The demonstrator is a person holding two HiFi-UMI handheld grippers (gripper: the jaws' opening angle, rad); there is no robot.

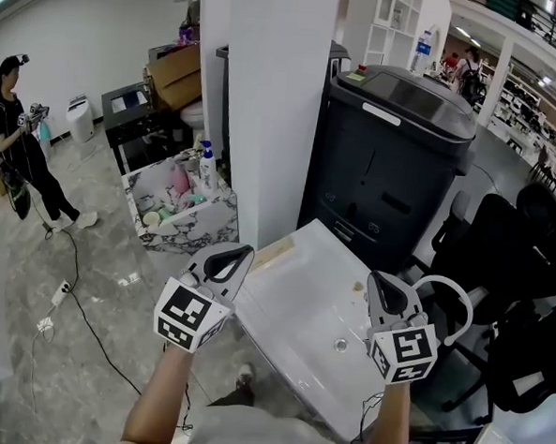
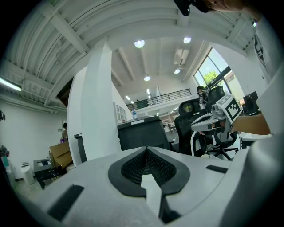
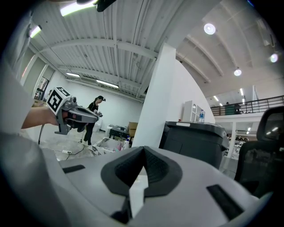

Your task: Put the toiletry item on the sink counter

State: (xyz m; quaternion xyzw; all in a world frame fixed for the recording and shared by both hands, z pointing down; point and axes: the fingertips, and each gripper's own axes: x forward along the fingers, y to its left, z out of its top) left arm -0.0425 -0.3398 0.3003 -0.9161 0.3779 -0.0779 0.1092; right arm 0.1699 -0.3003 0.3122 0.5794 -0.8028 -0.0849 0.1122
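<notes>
Left gripper [image 1: 240, 254]: jaws fully closed, pad against pad, nothing between them; it is held over the near left corner of the sink counter [image 1: 292, 306].
Right gripper [image 1: 381, 280]: jaws closed together in the same way, empty; it is over the right side of the sink counter.
Grippers, count: two, each with one marker cube, well apart from each other.
Sink counter, count: one, white, with one drain hole [image 1: 342, 344] in its basin.
Marble box [image 1: 178, 238]: one, open on top, standing to the left of the sink counter and farther away.
Box contents: the toiletry items [image 1: 179, 180]. One white pump bottle [image 1: 206, 170] stands upright on the side nearer to the sink counter. There is also one pink item and maybe three smaller pale ones, but they are too small to count surely.
Task's thing: in the marble box, well apart from both grippers.
Black machine [image 1: 395, 148]: one, just behind the sink counter.
Person [image 1: 15, 144]: one, standing far to the left of the sink counter.
</notes>
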